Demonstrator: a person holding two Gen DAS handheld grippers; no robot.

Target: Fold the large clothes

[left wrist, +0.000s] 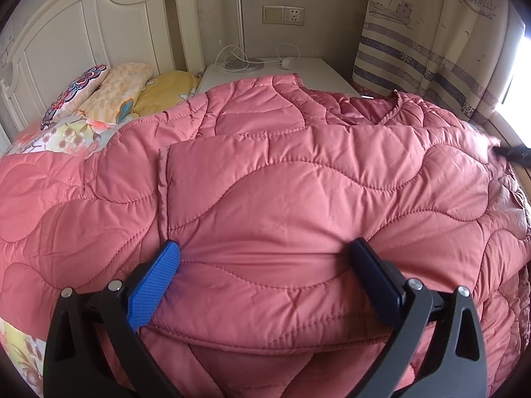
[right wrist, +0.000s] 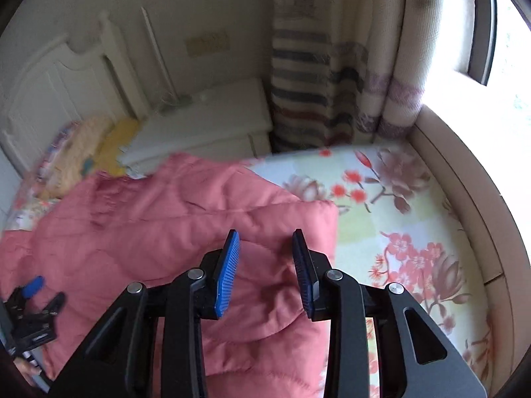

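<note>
A large pink quilted jacket (left wrist: 265, 179) lies spread on the bed, its collar at the far side and a flap folded over the middle. My left gripper (left wrist: 265, 255) is open wide, its fingers resting on the near folded part of the jacket. In the right wrist view the jacket (right wrist: 166, 225) covers the left of the bed. My right gripper (right wrist: 265, 245) is open and empty just above the jacket's right edge. The left gripper also shows in the right wrist view (right wrist: 43, 290), at the lower left. The right wrist view is blurred.
The bed has a floral sheet (right wrist: 398, 219) and a white headboard (left wrist: 83, 39). Pillows (left wrist: 126, 89) lie at the head. A white nightstand (left wrist: 272, 73) with a lamp base and cable stands beside it. Striped curtains (left wrist: 431, 39) and a padded window ledge (right wrist: 464, 179) are at the right.
</note>
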